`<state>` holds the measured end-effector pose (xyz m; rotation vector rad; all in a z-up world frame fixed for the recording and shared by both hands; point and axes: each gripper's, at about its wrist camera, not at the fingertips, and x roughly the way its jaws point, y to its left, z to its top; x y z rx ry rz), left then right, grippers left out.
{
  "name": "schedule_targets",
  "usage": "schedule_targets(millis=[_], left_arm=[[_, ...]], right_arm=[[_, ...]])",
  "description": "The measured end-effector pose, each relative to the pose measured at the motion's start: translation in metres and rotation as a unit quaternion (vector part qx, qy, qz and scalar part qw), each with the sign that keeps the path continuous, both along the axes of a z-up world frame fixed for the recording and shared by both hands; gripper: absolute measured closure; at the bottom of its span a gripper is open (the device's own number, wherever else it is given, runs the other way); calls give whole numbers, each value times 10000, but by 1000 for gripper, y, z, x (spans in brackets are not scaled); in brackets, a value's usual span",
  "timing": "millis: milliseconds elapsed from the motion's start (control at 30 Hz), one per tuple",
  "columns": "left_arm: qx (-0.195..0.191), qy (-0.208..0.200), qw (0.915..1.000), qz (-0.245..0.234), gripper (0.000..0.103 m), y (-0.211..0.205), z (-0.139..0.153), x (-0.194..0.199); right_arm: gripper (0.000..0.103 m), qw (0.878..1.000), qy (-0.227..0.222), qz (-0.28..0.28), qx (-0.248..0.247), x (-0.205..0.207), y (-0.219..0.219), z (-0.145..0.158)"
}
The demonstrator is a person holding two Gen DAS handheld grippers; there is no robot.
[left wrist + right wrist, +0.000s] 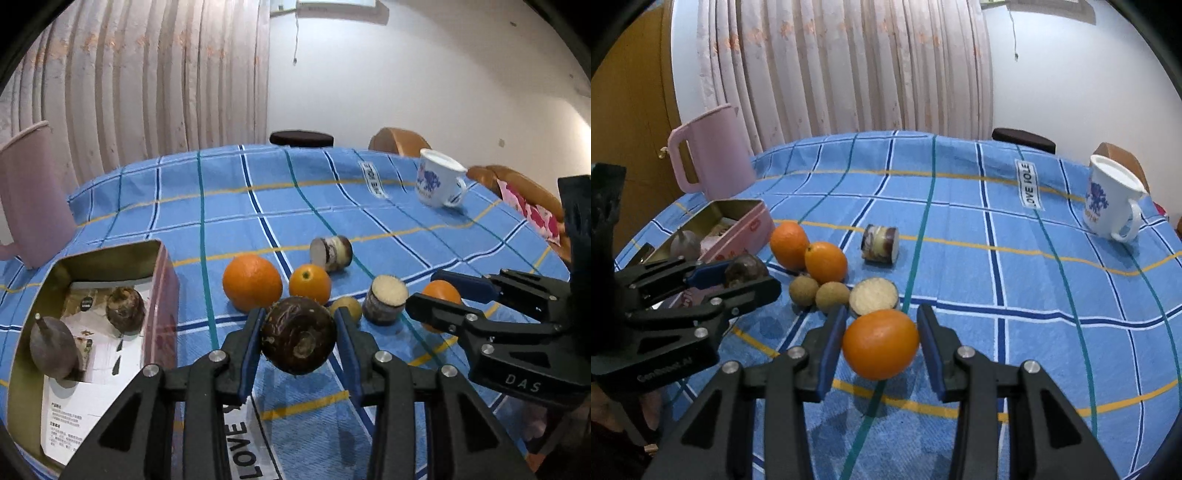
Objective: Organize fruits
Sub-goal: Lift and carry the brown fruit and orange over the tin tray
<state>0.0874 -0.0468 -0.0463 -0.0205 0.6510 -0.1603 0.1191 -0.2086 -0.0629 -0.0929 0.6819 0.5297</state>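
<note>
Left wrist view: the left claw (298, 334) is closed on a dark brown fruit (298, 335), held clear of the blue checked table (229, 206). An open tin box (162, 288) sits just to the left and slightly nearer, already holding two dark fruits (125, 309). Beyond the claw lie a large orange (252, 283), a smaller orange (309, 283), a yellowish round fruit (349, 308) and two cut cylinders, one standing (386, 298) and one on its side (331, 253). At right, the right claw (439, 293) brackets another orange (441, 293).

Right wrist view: the right claw (882, 345) has an orange (881, 344) between its pads; the left pad appears to touch it, a thin gap seems to show at the right pad, so a firm grip cannot be confirmed, nor whether the fruit is off the cloth. Its long axis runs roughly across the claw. The box (746, 225) lies far left, past the left claw (738, 275) and the cluster of two oranges and two small brown fruits (803, 291).

The left claw is clearly nearer the box, so its fruit likely goes in with a short leftward move, while the right claw's orange would have to cross the cluster.
</note>
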Motion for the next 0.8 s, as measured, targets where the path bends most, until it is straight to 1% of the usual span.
schedule_targets(millis=[400,800], left_arm=[[88,-555,9984,75,62,-1,10,-16],[42,-894,9959,133,63,1,16,-28]], right_arm=[[61,9986,-506,-41,131,-16,-6,10],[61,9972,-718,-78,175,-22,-8,14]])
